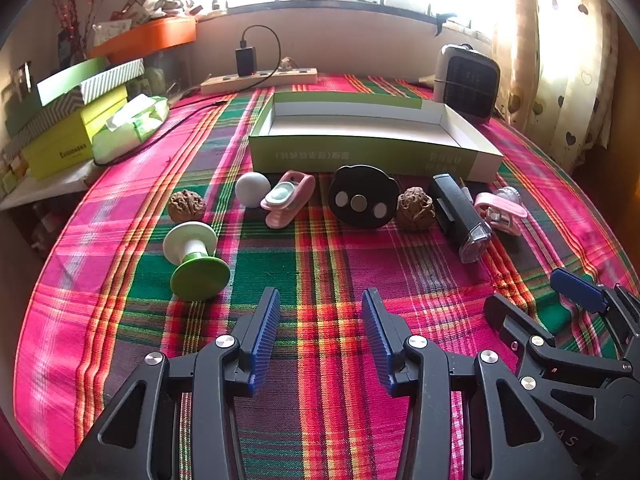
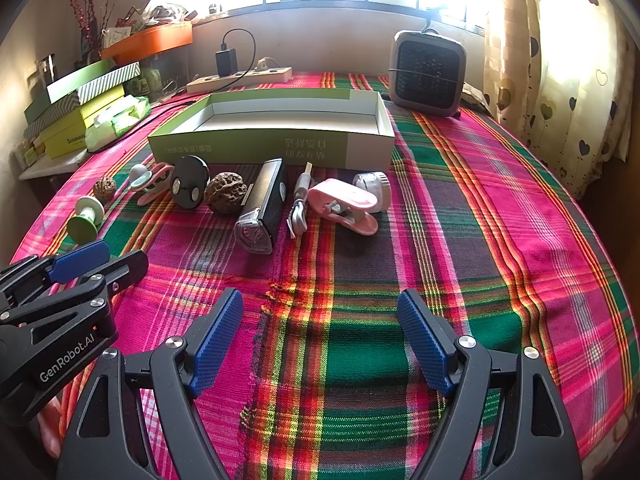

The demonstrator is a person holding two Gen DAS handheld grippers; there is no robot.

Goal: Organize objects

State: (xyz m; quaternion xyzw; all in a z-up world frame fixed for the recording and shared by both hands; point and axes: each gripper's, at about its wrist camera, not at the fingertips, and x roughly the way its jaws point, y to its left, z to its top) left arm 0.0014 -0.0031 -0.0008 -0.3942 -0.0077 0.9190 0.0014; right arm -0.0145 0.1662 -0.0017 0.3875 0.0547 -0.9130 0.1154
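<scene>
A row of small objects lies on the plaid cloth in front of an empty green-and-white box (image 1: 372, 152) (image 2: 272, 146): a green-and-white spool (image 1: 196, 258) (image 2: 86, 218), two walnuts (image 1: 186, 206) (image 1: 415, 209) (image 2: 226, 198), a white ball (image 1: 252, 189), two pink clips (image 1: 286, 200) (image 2: 348, 206), a black round disc (image 1: 362, 196) (image 2: 190, 182), a black bike light (image 1: 460, 216) (image 2: 264, 206) and a grey cable (image 2: 299, 208). My left gripper (image 1: 320, 332) hovers open near the cloth, short of the row. My right gripper (image 2: 320, 336) is open too, with nothing between its fingers.
A small heater (image 2: 426, 72) stands at the back right, a power strip (image 1: 260, 80) with a plugged charger at the back. Stacked boxes and a tissue pack (image 1: 132, 126) sit on the left. A curtain hangs on the right.
</scene>
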